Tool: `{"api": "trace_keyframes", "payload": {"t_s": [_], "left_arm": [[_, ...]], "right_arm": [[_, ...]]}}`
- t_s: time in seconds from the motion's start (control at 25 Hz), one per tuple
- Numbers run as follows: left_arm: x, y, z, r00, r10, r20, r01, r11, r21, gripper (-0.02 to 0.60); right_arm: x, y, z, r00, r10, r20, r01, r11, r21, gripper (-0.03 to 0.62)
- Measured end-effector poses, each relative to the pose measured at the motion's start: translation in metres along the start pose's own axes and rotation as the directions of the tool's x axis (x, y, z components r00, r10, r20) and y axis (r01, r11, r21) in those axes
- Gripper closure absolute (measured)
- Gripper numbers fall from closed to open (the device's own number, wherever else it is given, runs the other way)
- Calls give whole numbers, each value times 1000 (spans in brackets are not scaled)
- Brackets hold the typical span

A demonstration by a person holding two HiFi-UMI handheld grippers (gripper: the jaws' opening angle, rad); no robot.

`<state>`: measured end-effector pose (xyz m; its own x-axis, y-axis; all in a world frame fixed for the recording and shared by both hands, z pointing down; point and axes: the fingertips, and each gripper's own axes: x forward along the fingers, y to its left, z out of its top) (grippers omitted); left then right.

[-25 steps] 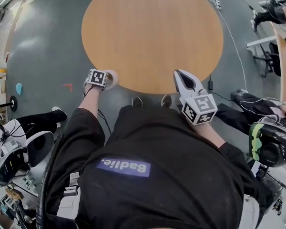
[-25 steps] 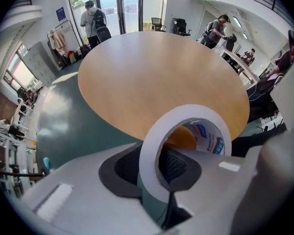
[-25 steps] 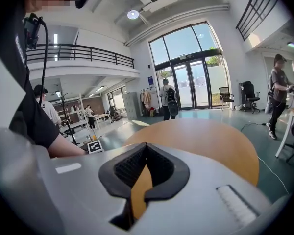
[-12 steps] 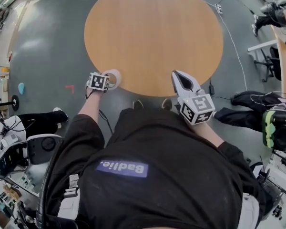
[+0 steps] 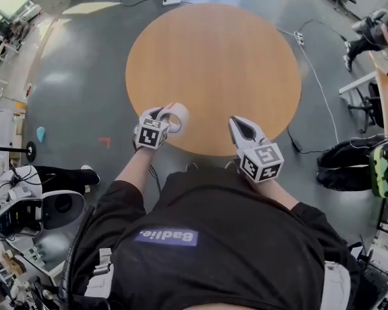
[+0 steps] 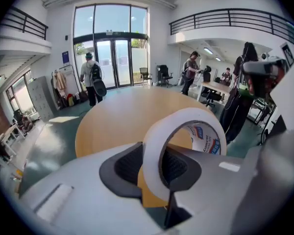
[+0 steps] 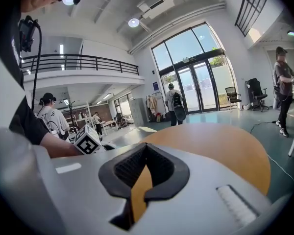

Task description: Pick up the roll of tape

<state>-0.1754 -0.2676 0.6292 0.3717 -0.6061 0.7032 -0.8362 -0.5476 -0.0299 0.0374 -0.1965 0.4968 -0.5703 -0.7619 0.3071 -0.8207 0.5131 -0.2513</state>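
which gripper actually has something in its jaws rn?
The left gripper: its jaws clamp the wall of the roll of tape. The right gripper has nothing between its jaws.

Round wooden table (image 5: 213,63) set on grey floor (image 5: 77,82); tall glazed doors (image 6: 110,58) brightly daylit; railed balcony (image 6: 225,21) noted above; ceiling lamps (image 7: 134,22) lit.

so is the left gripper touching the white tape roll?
Touching. Left gripper view: the left gripper clamps the white tape roll between its black pads.
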Motion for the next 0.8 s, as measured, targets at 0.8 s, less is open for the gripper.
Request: {"api": "trace_keyframes", "payload": {"t_s": [0.8], "left_arm": [[-85,-118,153,930,-24,366,32,999,-16,474]], "right_arm": [[-9,-37,12,992,119,45,-121,992,31,589]]}}
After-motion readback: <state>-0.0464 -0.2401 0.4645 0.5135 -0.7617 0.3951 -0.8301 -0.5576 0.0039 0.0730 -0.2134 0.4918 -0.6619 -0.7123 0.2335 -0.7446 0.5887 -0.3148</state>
